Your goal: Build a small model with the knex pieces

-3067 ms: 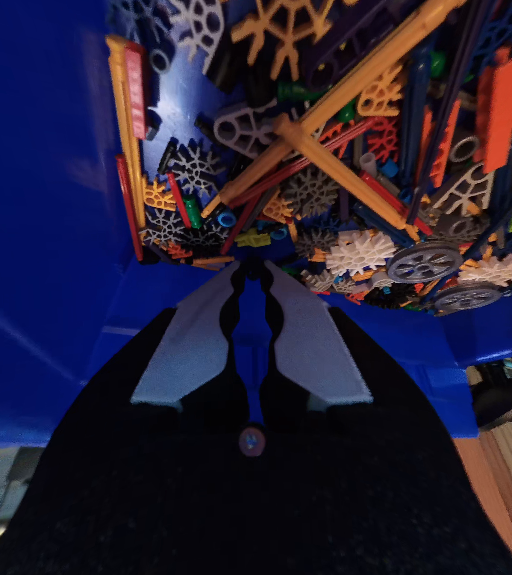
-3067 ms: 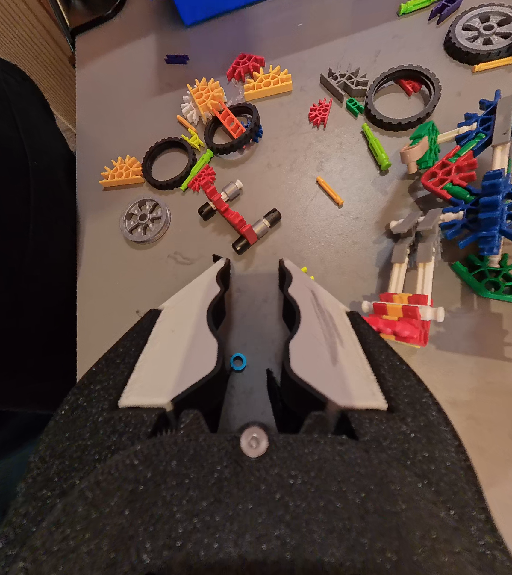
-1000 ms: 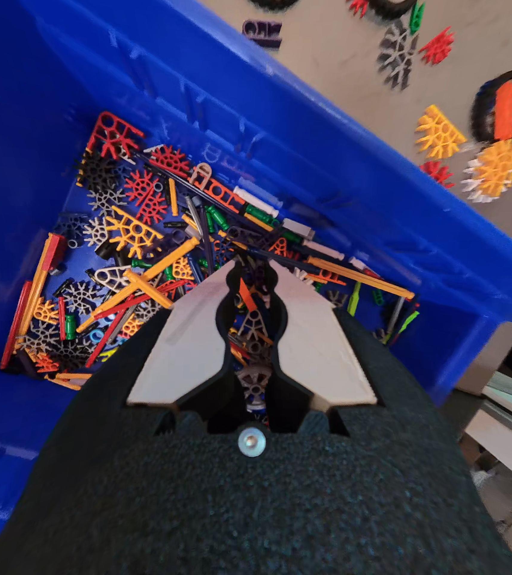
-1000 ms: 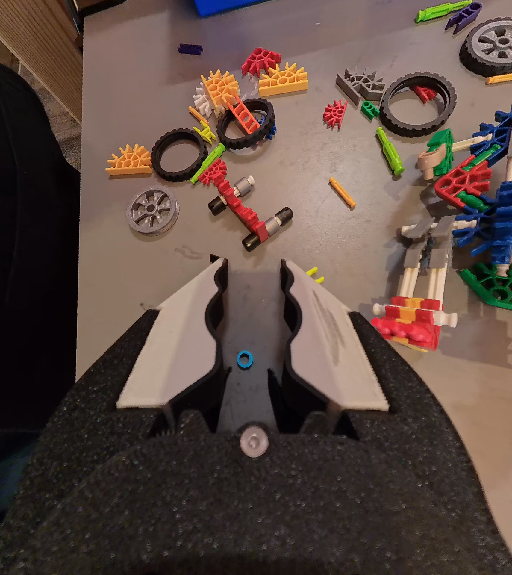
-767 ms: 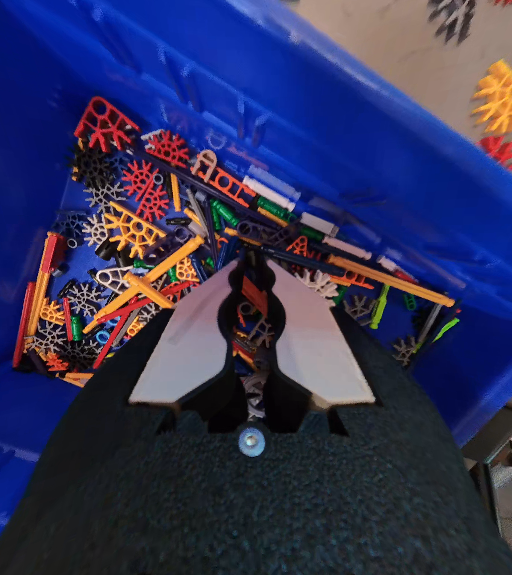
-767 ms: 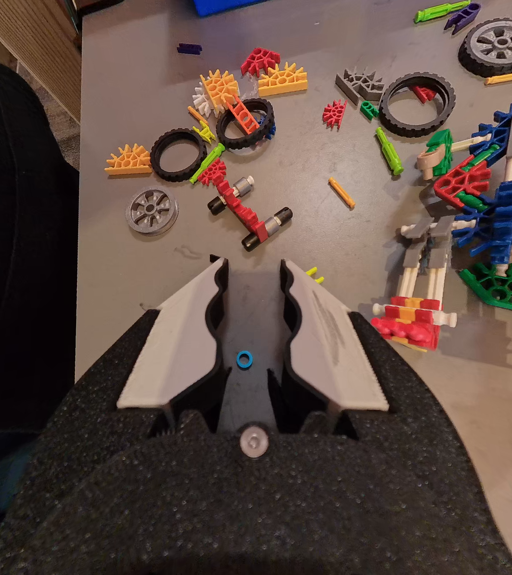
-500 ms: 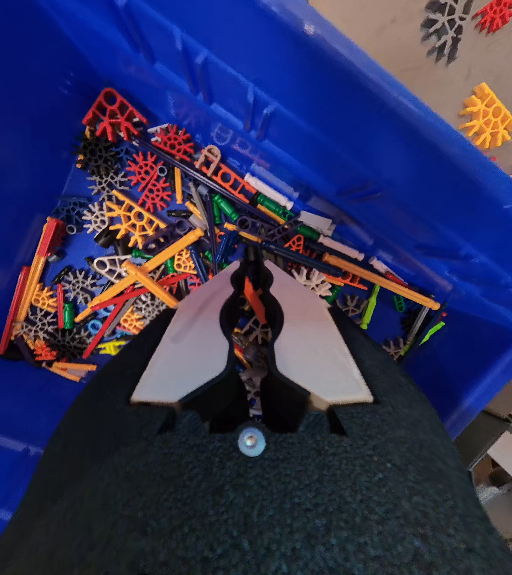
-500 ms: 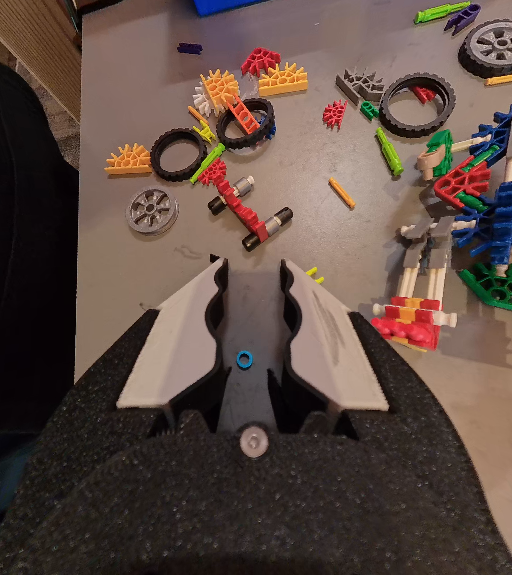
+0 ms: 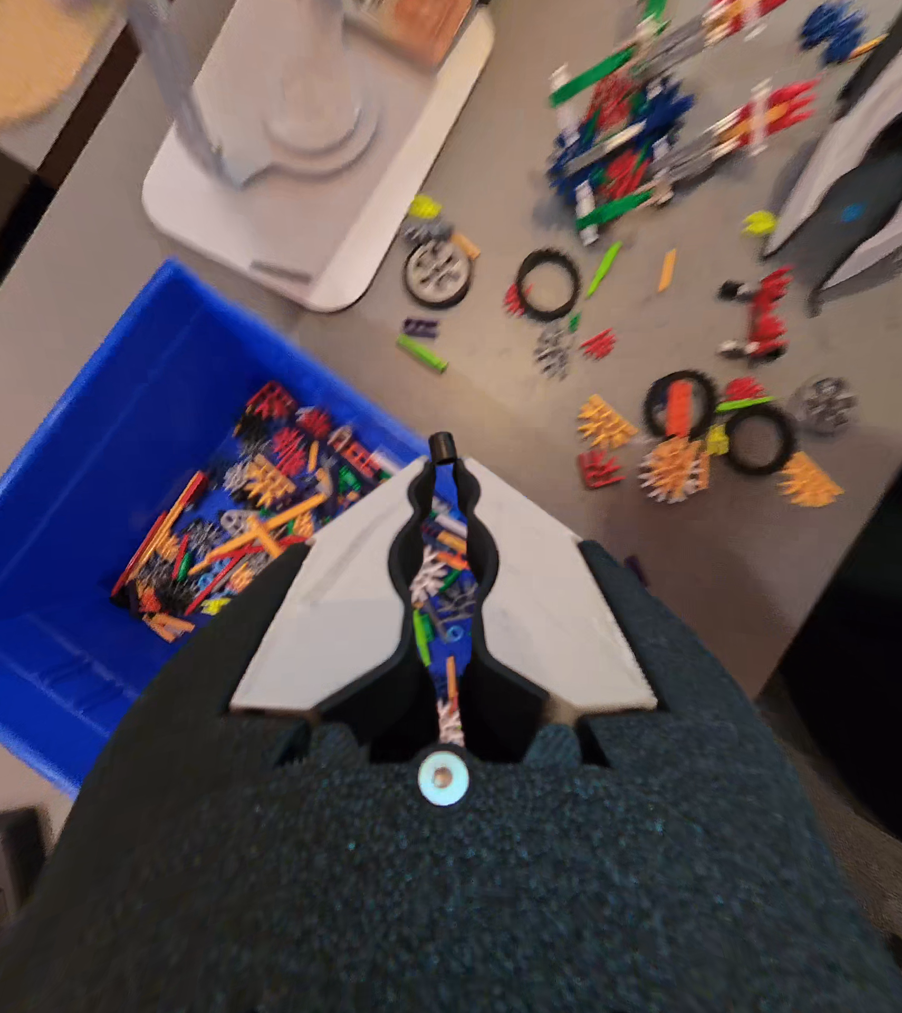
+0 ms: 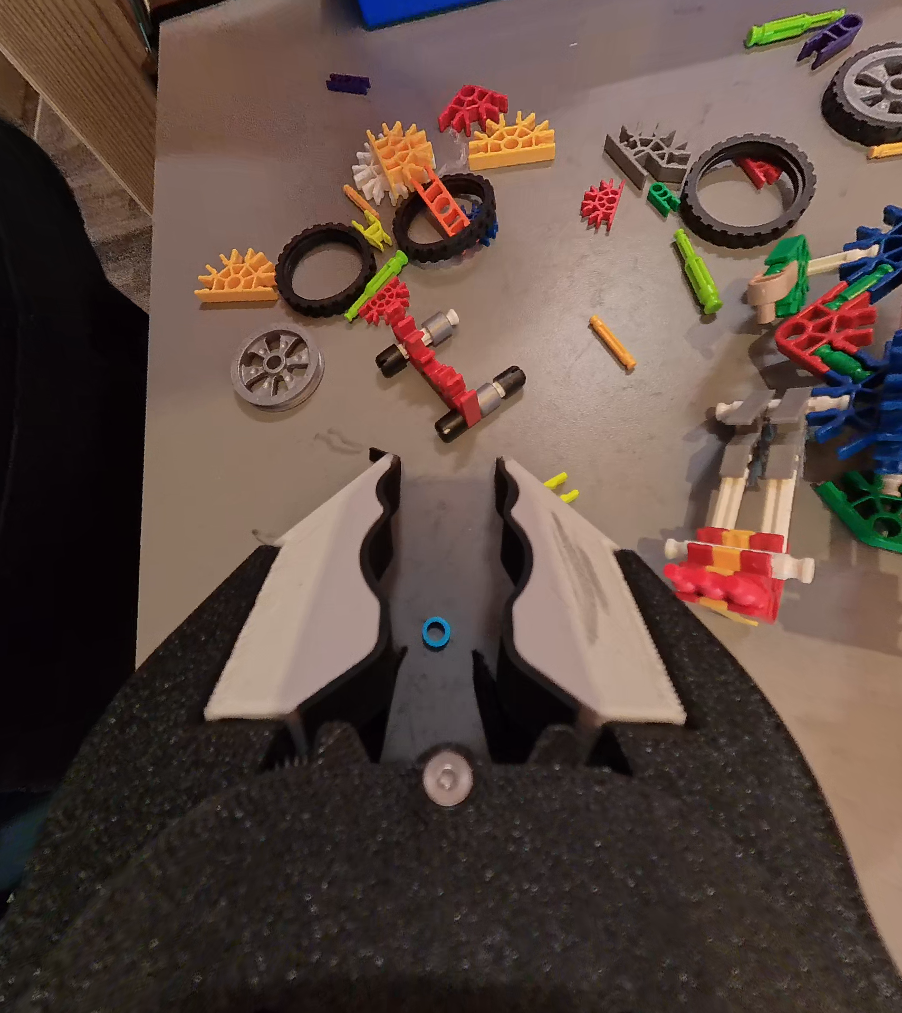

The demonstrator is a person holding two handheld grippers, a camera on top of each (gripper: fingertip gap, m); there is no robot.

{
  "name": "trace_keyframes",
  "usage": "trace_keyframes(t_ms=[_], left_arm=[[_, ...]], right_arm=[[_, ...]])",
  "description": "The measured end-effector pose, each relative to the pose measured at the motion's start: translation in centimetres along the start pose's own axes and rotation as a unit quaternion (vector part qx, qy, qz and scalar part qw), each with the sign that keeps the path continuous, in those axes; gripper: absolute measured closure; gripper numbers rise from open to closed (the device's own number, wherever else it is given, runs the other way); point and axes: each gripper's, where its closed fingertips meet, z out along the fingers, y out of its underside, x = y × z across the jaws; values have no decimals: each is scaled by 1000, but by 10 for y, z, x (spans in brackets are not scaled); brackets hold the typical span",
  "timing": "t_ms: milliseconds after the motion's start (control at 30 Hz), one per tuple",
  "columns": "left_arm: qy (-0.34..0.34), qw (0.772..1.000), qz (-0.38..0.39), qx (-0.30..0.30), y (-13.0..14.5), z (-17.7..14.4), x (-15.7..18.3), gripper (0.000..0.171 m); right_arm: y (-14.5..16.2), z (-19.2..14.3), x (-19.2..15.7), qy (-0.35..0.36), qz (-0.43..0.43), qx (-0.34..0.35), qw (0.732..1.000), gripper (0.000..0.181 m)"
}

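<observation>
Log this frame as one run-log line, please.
left hand-held gripper: shut on small black piece, above blue bin | right hand-held gripper: open, empty, over grey table

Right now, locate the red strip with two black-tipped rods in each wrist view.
Left wrist view: the red strip is at the upper right, blurred.
Right wrist view: the red strip is near the centre, in the upper half.
Shared landmark: the grey wheel hub nearby.
</observation>
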Motion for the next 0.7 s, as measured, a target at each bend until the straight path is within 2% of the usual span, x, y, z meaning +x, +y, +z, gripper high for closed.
trace_keyframes(t_ms=[100, 167, 267, 333, 467, 700], left_arm=[[33, 999, 14, 27, -30, 5, 49, 166], [67, 997, 6, 41, -45, 19, 87, 166], [102, 994, -3, 27, -49, 54, 131, 166], [125, 992, -19, 3, -41, 84, 151, 166], [135, 989, -57, -21, -27, 130, 161, 166], [130, 987, -79, -57, -9, 154, 164, 164]], right_arm=[[-1, -1, 0, 0, 1, 3, 1000, 147], [-1, -1, 0, 1, 0, 4, 1000, 146], [-1, -1, 0, 3, -4, 4, 1000, 145], [-1, -1, -1, 2, -7, 4, 1000, 145], [-1, -1, -2, 1, -12, 5, 1000, 145], [-2, -2, -3, 1, -15, 8, 1000, 145]])
